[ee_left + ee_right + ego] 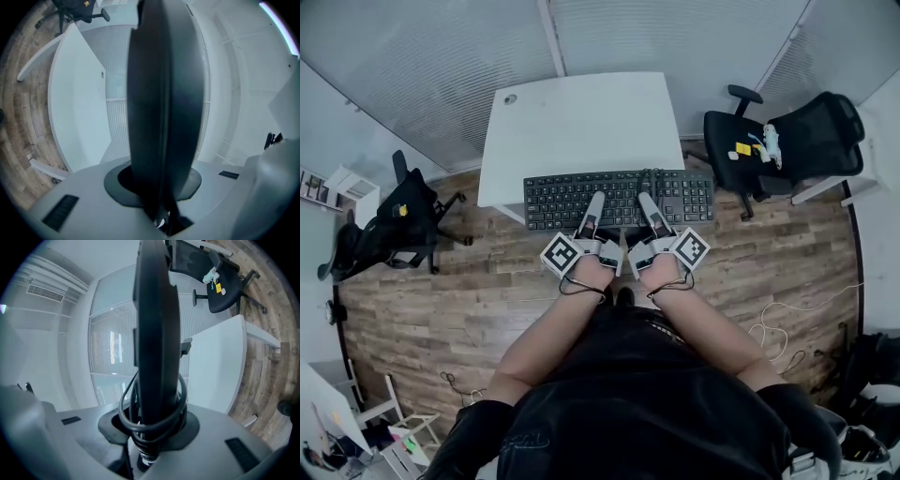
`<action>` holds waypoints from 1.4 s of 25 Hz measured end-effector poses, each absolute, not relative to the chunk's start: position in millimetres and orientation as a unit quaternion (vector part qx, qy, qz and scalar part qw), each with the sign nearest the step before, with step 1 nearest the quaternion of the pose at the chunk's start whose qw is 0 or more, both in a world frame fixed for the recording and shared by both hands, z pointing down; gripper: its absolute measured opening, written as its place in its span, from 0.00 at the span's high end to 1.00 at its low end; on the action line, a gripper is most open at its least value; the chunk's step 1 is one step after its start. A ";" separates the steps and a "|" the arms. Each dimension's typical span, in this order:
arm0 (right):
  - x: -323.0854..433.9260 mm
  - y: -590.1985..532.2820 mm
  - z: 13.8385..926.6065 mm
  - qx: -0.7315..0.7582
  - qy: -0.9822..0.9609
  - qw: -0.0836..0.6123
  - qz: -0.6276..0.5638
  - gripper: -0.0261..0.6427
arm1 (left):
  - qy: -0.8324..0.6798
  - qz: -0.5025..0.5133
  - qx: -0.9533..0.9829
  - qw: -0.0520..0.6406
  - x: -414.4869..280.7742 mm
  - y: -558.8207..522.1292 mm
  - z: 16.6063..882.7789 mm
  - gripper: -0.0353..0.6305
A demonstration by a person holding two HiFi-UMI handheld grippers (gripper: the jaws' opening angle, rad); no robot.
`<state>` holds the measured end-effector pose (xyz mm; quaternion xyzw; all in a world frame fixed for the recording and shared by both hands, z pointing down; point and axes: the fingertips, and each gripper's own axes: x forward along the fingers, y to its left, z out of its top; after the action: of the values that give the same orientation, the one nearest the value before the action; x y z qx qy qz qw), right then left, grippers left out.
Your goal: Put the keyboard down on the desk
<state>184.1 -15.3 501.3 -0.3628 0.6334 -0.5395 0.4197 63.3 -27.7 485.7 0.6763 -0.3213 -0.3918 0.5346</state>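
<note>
Keyboard [619,199]: a black full-size board, held off the floor, long axis running left to right across the head view, keys facing up. Both tools grip its near long edge around mid-length.

Left tool [592,214]: jaws closed on the keyboard. In the left gripper view the board stands edge-on between the pads at the left tool [158,190], filling the gap.

Right tool [649,212]: likewise clamped on the keyboard, just beside the left one. In the right gripper view the board runs edge-on out of the right tool [151,430], and a black cable [125,414] loops round it at the pads.

Position against the bench [581,117]: in the head view the keyboard's far edge overlaps the white bench's near edge, and its right end reaches past the bench's right edge. The left gripper view shows the bench [77,108] off to the floor side of the board with window blinds visible between them, so the two are apart.

Surroundings: a small round port [510,98] sits near the bench's far left corner. A black chair [783,145] stands to the right of the bench, another chair [394,225] to the left, both well apart from the keyboard, on wooden floor [469,300].
</note>
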 end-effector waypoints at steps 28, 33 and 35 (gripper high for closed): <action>110.3 -168.7 521.9 -0.382 0.619 0.423 -0.541 0.80 | -0.313 -0.380 0.669 0.557 -10.8 -185.8 507.0 0.82; 88.2 -203.7 523.8 -0.389 0.609 0.426 -0.544 0.80 | -0.314 -0.372 0.665 0.566 -32.4 -222.7 511.1 0.82; 81.5 -216.4 520.7 -0.390 0.609 0.428 -0.542 0.80 | -0.310 -0.373 0.667 0.566 -38.7 -236.3 507.2 0.82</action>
<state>81.5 -216.4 520.7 -0.3904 0.6091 -0.5419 0.4277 -38.7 -236.3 507.2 0.6669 -0.3096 -0.3730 0.5660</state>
